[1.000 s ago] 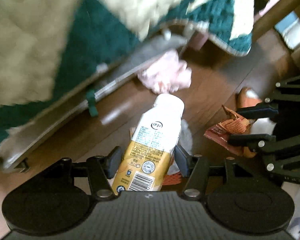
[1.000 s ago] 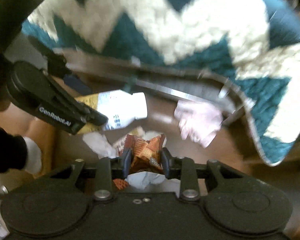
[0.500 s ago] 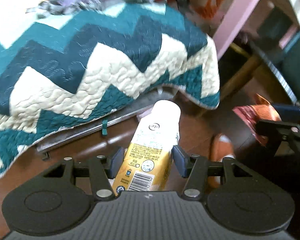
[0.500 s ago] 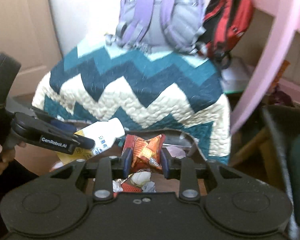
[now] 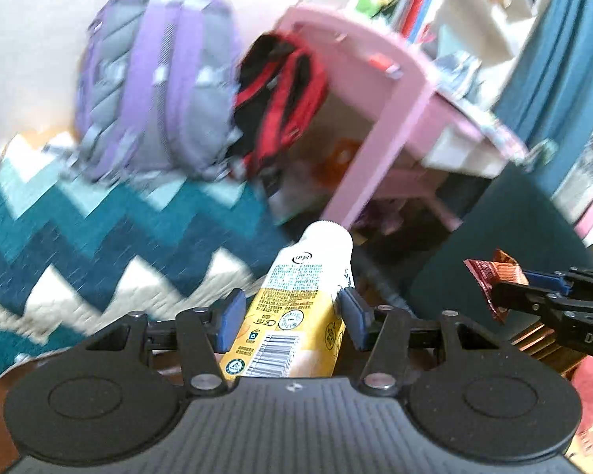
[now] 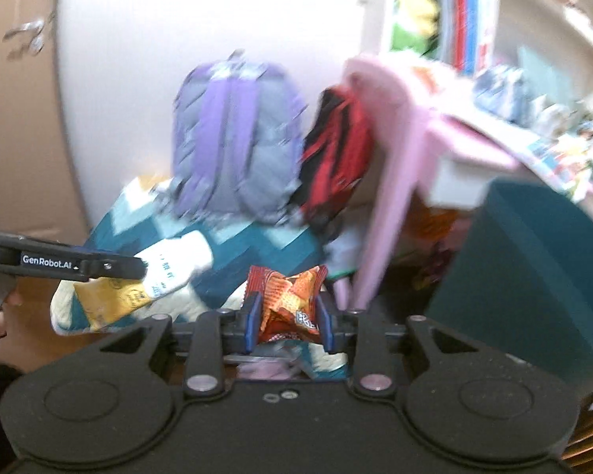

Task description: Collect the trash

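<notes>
We are looking at home, likely child's bedroom: purple backpack point(image 6: 233, 138) and red bag point(image 6: 336, 150) sitting on zigzag quilt point(image 5: 99, 245), pink desk point(image 5: 395, 110), bookshelf point(image 6: 466, 19) holding books.

Plastic drink bottle point(image 5: 296, 308): white upper body and white cap, yellow lower label bearing a barcode and fine print. It lies lengthwise between the blue pads of the left gripper point(image 5: 290, 318), cap end pointing away from the camera and tilted slightly right, above the near edge of the teal-and-cream zigzag quilt point(image 5: 99, 245). Crumpled snack wrapper point(image 6: 286, 302): orange-red foil with a lattice pattern, pinched upright between the pads of the right gripper point(image 6: 286, 320), right of the bottle and off the quilt's right edge. Both items are held clear of the floor.
</notes>
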The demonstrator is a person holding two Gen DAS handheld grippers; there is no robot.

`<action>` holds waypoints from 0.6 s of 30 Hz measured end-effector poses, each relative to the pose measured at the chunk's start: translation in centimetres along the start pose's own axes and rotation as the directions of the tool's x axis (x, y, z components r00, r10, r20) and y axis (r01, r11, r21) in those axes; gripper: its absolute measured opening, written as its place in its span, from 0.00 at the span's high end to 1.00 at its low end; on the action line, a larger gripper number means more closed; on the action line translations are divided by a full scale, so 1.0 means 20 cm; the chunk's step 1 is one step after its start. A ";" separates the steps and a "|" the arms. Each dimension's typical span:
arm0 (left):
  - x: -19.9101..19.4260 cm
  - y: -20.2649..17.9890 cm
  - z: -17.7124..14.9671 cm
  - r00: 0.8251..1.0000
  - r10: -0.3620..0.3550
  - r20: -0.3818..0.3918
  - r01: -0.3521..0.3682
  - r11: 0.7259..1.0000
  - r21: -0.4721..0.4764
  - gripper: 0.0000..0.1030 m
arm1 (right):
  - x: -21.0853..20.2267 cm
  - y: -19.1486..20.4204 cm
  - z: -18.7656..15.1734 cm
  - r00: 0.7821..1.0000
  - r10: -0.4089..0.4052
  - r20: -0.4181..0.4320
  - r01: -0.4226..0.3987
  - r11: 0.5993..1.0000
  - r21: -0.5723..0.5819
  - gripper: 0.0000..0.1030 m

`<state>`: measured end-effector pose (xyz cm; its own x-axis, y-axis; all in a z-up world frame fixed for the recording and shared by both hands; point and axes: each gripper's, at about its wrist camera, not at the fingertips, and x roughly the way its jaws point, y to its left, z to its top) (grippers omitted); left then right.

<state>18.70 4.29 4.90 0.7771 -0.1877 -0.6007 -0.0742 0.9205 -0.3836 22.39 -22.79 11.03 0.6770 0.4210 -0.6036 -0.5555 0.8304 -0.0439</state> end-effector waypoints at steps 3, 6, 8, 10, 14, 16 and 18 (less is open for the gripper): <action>-0.02 -0.16 0.14 0.997 -0.072 0.025 0.073 0.997 -0.022 0.93 | -0.14 -0.15 0.11 0.996 -0.074 0.046 0.073 0.997 0.019 0.73; 0.00 -0.38 0.28 0.994 -0.096 0.054 0.093 0.994 0.059 0.93 | -0.24 -0.29 0.18 0.990 -0.121 0.073 0.118 0.992 0.047 0.73; 0.04 -0.45 0.30 0.991 -0.125 0.038 0.122 0.990 0.067 0.93 | -0.27 -0.38 0.19 0.988 -0.130 0.089 0.123 0.989 0.078 0.73; 0.10 -0.47 0.28 0.990 -0.138 0.008 0.138 0.988 0.065 0.93 | -0.27 -0.44 0.17 0.987 -0.123 0.102 0.113 0.989 0.099 0.73; 0.25 -0.40 0.14 0.990 -0.117 -0.079 0.121 0.991 0.049 0.93 | -0.19 -0.49 0.12 0.992 -0.085 0.090 0.071 0.986 0.150 0.73; 0.32 -0.33 0.05 0.988 -0.093 -0.125 0.098 0.994 0.038 0.93 | -0.13 -0.49 0.10 0.996 -0.063 0.069 0.051 0.986 0.160 0.73; 0.38 -0.26 -0.04 0.984 -0.062 -0.169 0.070 0.997 0.042 0.93 | -0.09 -0.45 0.08 0.998 -0.045 0.051 0.036 0.988 0.152 0.73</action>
<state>24.41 -2.22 1.81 0.6635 -0.2998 -0.6854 0.0066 0.9185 -0.3954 26.90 -30.54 13.81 0.7250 0.4016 -0.5596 -0.4504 0.8910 0.0559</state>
